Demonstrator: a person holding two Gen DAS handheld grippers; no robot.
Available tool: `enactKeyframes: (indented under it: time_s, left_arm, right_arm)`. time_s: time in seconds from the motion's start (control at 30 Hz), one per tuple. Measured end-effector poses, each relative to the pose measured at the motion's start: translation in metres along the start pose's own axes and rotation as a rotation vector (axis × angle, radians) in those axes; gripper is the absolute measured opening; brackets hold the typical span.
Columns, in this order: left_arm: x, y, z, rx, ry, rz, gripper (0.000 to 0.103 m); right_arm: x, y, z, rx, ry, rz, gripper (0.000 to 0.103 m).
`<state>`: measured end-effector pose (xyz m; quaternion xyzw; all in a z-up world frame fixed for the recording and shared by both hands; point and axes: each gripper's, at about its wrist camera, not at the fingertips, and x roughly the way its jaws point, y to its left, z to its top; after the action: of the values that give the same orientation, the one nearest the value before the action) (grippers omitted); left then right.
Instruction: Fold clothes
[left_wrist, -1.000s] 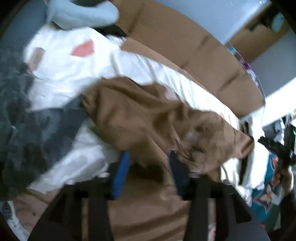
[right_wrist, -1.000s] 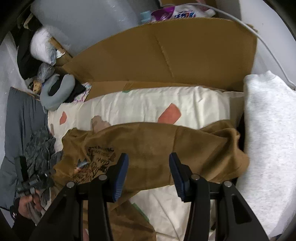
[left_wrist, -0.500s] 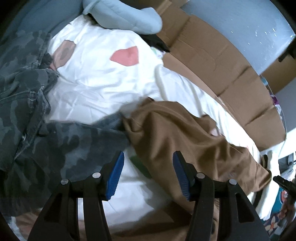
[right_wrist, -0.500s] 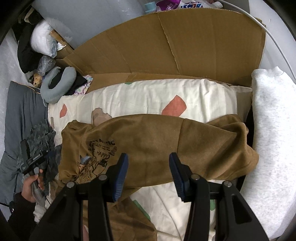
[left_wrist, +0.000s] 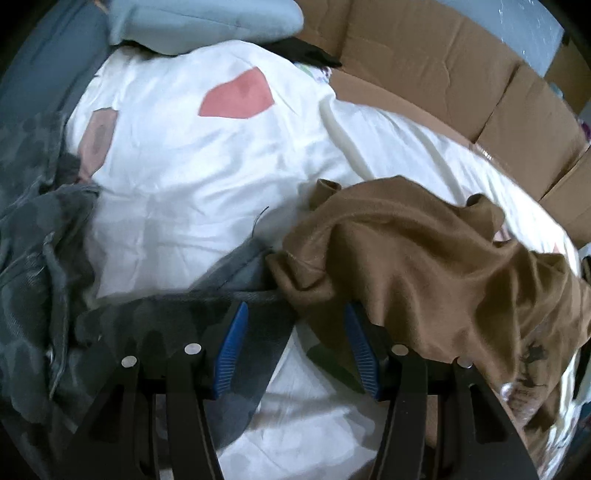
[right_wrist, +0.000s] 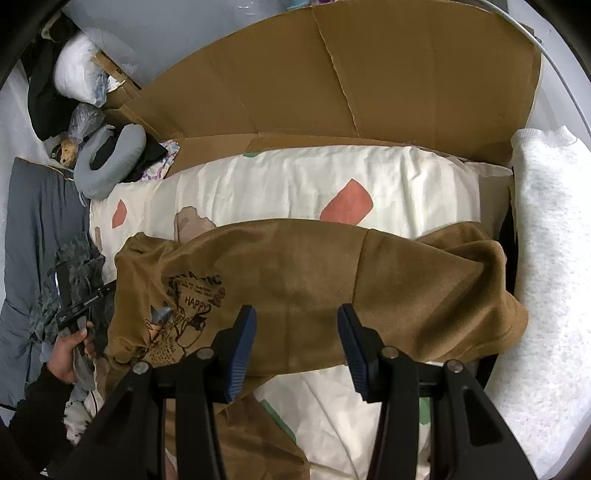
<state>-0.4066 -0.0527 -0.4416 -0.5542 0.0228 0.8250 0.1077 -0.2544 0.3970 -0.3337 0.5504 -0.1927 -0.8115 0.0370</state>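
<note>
Brown shirt (right_wrist: 314, 280) bunched across white bedding (right_wrist: 295, 184), soft, light, floppy; best pinched at hem or shoulder seam. Left tongs (left_wrist: 293, 349) released over camo garment (left_wrist: 44, 240); right tongs (right_wrist: 293, 345) released, above shirt.

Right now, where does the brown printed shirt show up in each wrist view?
Left wrist: brown shirt fills the right half, bunched, print at lower right.
Right wrist: brown shirt spans the centre, print at left, above the fingers.
Shared landmark: the red patch on the white bedding, and, beyond the shirt in both.
</note>
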Motion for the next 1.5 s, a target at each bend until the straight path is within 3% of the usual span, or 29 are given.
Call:
enactKeyframes:
  time_s: [0.4, 0.57, 0.63, 0.67, 0.93, 1.13, 1.5]
  left_arm:
    - [0.016, -0.020, 0.016, 0.058, 0.015, -0.033, 0.055]
    - [0.024, -0.017, 0.019, 0.021, 0.012, -0.081, 0.055]
    - [0.024, -0.013, 0.020, -0.001, 0.010, -0.128, 0.030]
    - [0.023, -0.010, 0.020, -0.017, 0.012, -0.154, 0.009]
    - [-0.038, -0.004, 0.017, -0.053, -0.124, -0.129, 0.008]
    - [-0.084, -0.018, 0.028, -0.033, -0.200, -0.173, 0.008]
    - [-0.096, -0.088, 0.025, 0.045, -0.163, -0.293, 0.008]
  right_arm:
    - [0.004, -0.002, -0.003, -0.005, 0.013, -0.008, 0.044]
    - [0.005, -0.002, -0.004, -0.009, 0.020, -0.009, 0.044]
    - [0.006, -0.003, -0.005, -0.009, 0.022, -0.008, 0.044]
    - [0.006, -0.003, -0.005, -0.010, 0.023, -0.009, 0.044]
    - [0.005, -0.003, -0.006, -0.009, 0.019, -0.007, 0.044]
    - [0.002, -0.003, -0.010, -0.008, 0.019, -0.003, 0.044]
    - [0.000, -0.001, -0.015, -0.012, 0.019, 0.002, 0.044]
